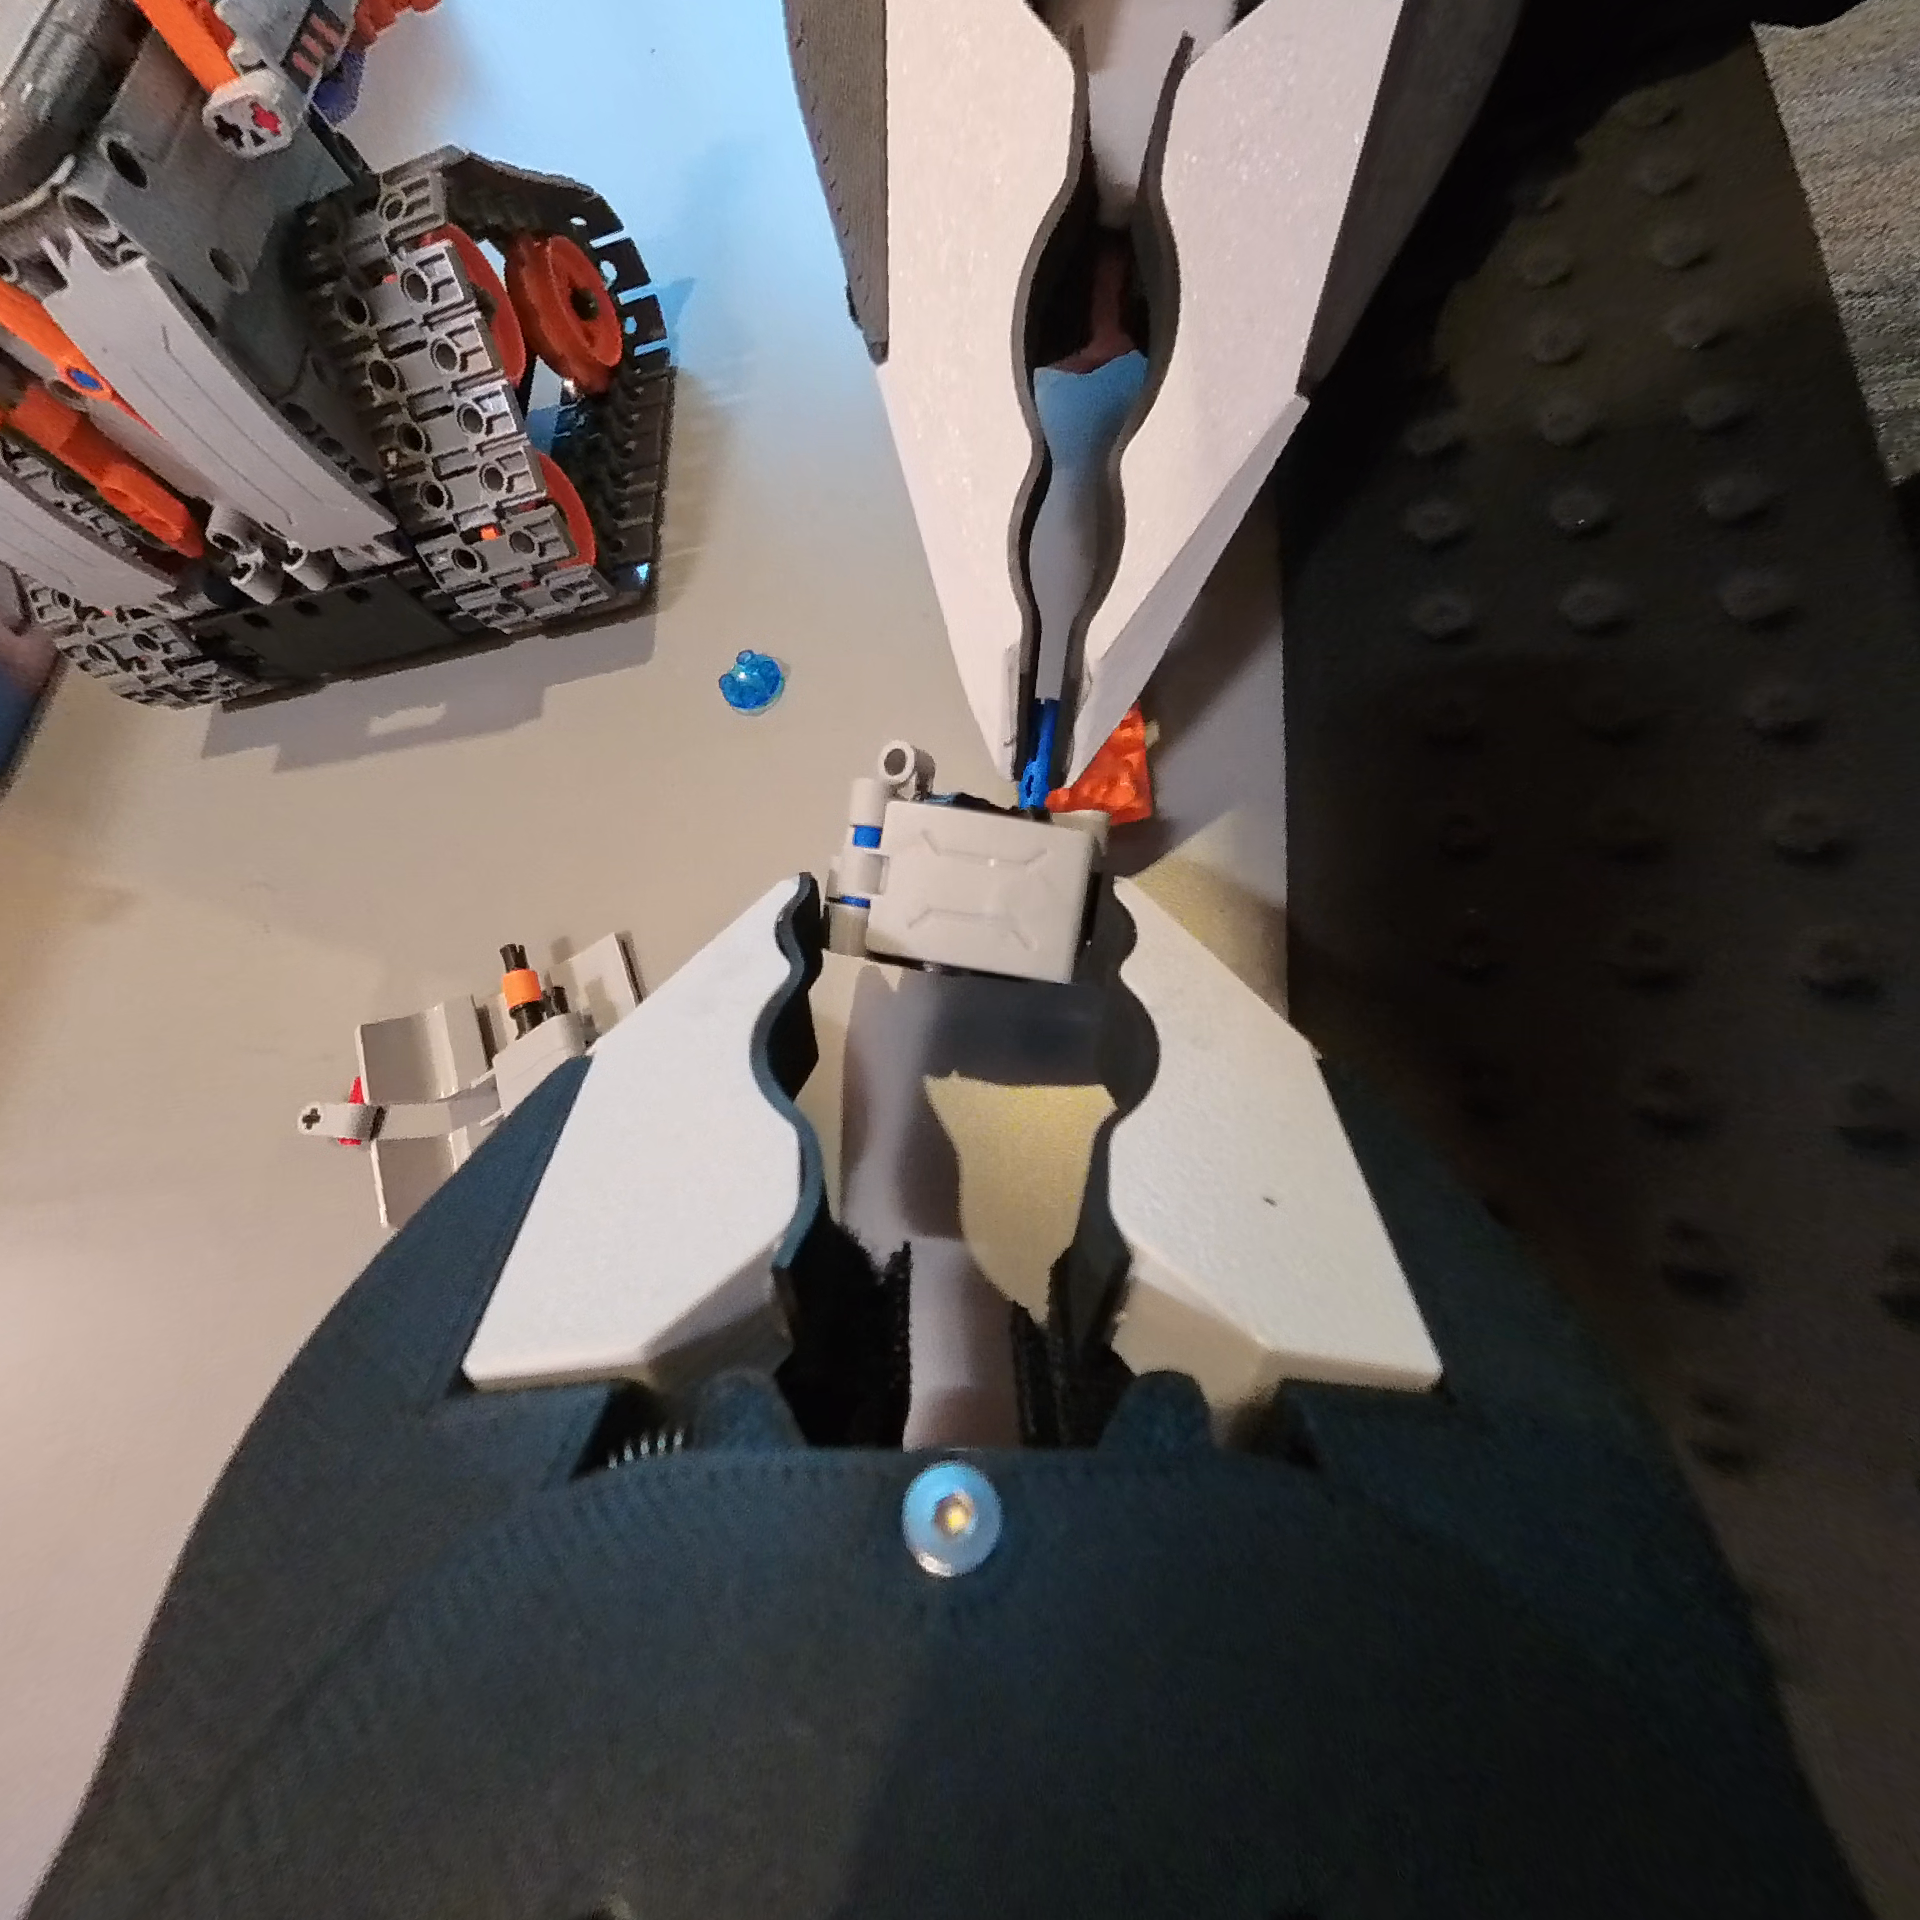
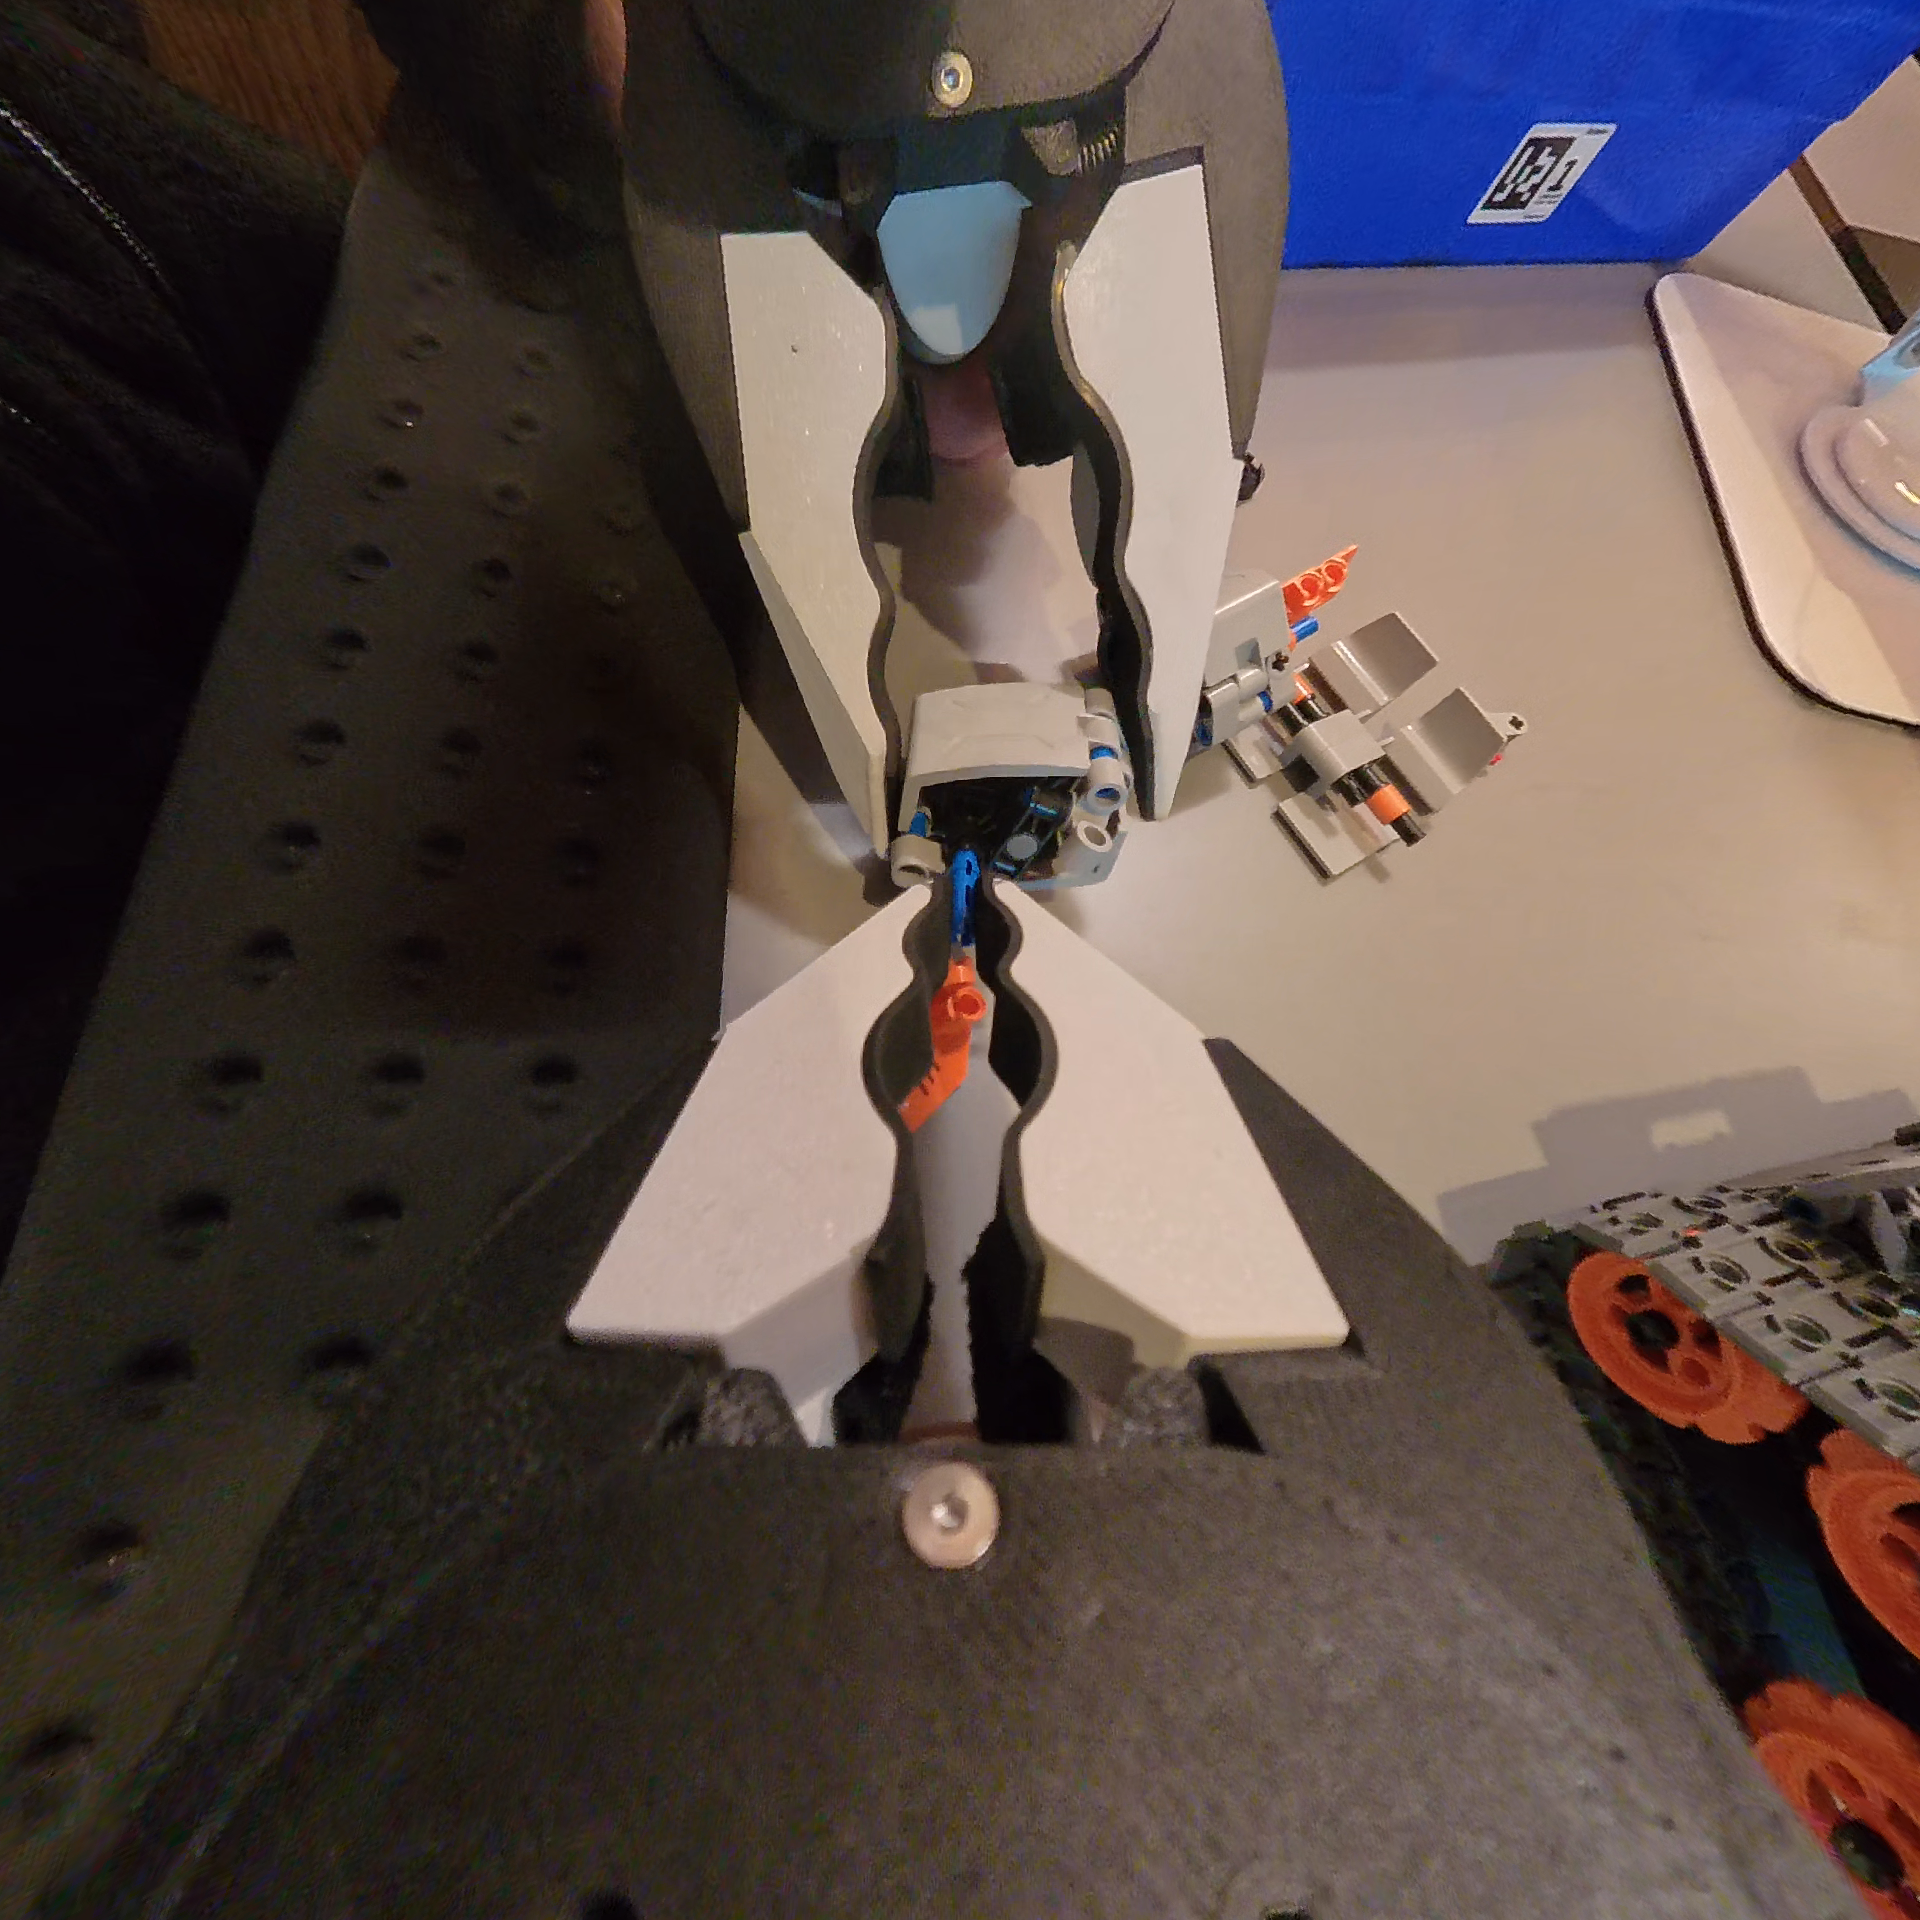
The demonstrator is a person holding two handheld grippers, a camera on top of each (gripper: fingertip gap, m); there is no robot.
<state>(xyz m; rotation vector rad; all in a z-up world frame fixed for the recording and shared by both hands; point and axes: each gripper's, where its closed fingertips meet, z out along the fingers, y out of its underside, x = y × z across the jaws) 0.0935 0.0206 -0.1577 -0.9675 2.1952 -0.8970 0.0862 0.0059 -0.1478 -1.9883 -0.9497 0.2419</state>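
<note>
My left gripper (image 1: 961, 904) is shut on a small grey brick-built block (image 1: 977, 899) with blue pins and grey connectors on its side, and holds it just above the table. My right gripper (image 1: 1039, 753) comes from the opposite side, shut on a blue pin (image 1: 1037, 743) that meets the block's far face. An orange piece (image 1: 1103, 774) hangs on that pin behind the tips. In the right wrist view, my right gripper (image 2: 961, 899) pinches the blue pin (image 2: 964, 902), with the orange piece (image 2: 948, 1039) between its fingers. The left gripper (image 2: 1013, 810) holds the block (image 2: 992, 743).
A grey and orange tracked brick vehicle (image 1: 343, 416) (image 2: 1766, 1351) stands nearby. A grey panel sub-assembly (image 1: 468, 1060) (image 2: 1361, 748) and a blue round stud (image 1: 753, 683) lie on the beige table (image 1: 312, 831). A black perforated mat (image 2: 364, 831), a blue box (image 2: 1662, 104) and a white stand base (image 2: 1766, 520) border it. Only a small space, under 4 cm, lies between the two pairs of fingers. From the left gripper's tips to the blue round stud (image 1: 753, 683) is close to 8 centimeters.
</note>
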